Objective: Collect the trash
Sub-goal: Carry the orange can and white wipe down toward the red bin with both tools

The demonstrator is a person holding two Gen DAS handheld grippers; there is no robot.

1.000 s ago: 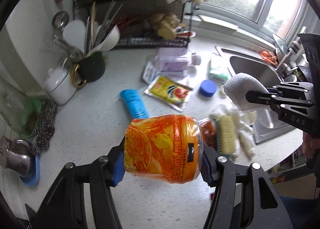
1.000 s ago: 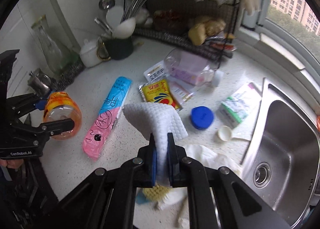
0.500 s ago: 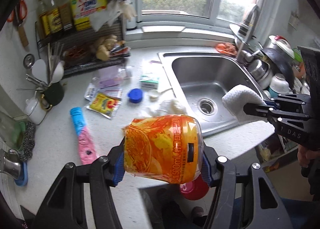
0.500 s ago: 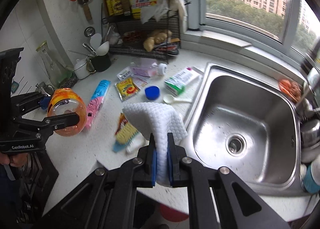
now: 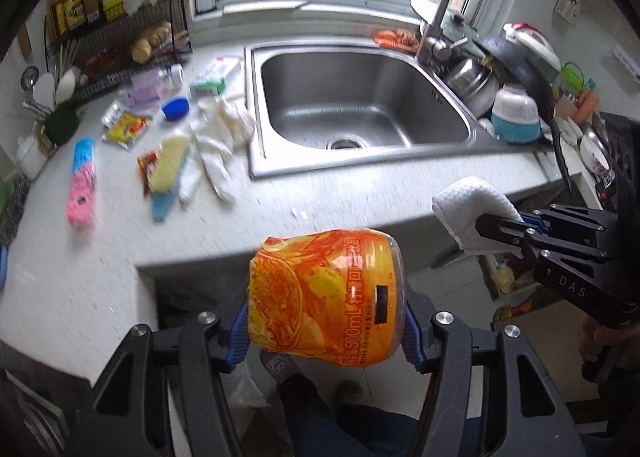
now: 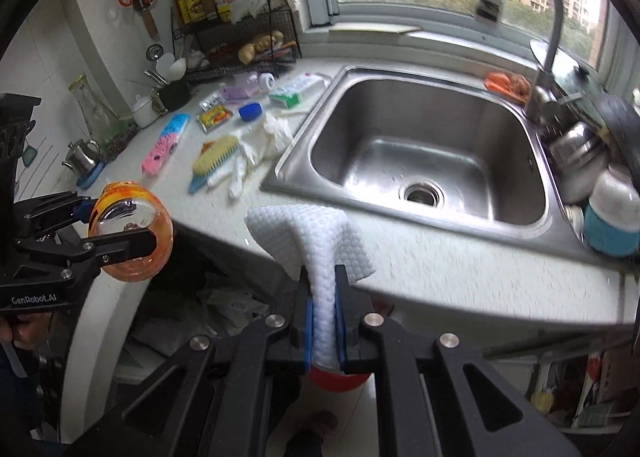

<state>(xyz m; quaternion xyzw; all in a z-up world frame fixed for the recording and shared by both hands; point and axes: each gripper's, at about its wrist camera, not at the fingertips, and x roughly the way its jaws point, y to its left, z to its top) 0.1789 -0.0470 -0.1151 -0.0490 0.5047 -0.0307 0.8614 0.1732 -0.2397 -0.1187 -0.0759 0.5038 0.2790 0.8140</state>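
Left hand-held gripper (image 5: 325, 327): closed on an orange plastic bottle (image 5: 326, 295), pinched across its body between the blue pads. The bottle is carried clear of the tabletop (image 5: 340, 201), off its front edge, above the floor. In the right wrist view the same bottle (image 6: 130, 231) appears at 9 o'clock, with a black finger lying across it.

Right hand-held gripper (image 6: 323, 331): nearly fully closed on a white wipe (image 6: 316, 241), whose free end folds over above the pads. The wipe is also held off the tabletop edge. In the left wrist view it (image 5: 468, 209) sits at 3 o'clock.

On the tabletop, left of the sink (image 5: 360, 105), from 9 to 11 o'clock in the left wrist view: a pink and blue packet (image 5: 82, 181), a scrub brush (image 5: 168, 169), crumpled white paper (image 5: 224, 137), a yellow sachet (image 5: 128, 129), a blue cap (image 5: 175, 108) and a green and white box (image 5: 210, 81). Some motion blur affects the tabletop.
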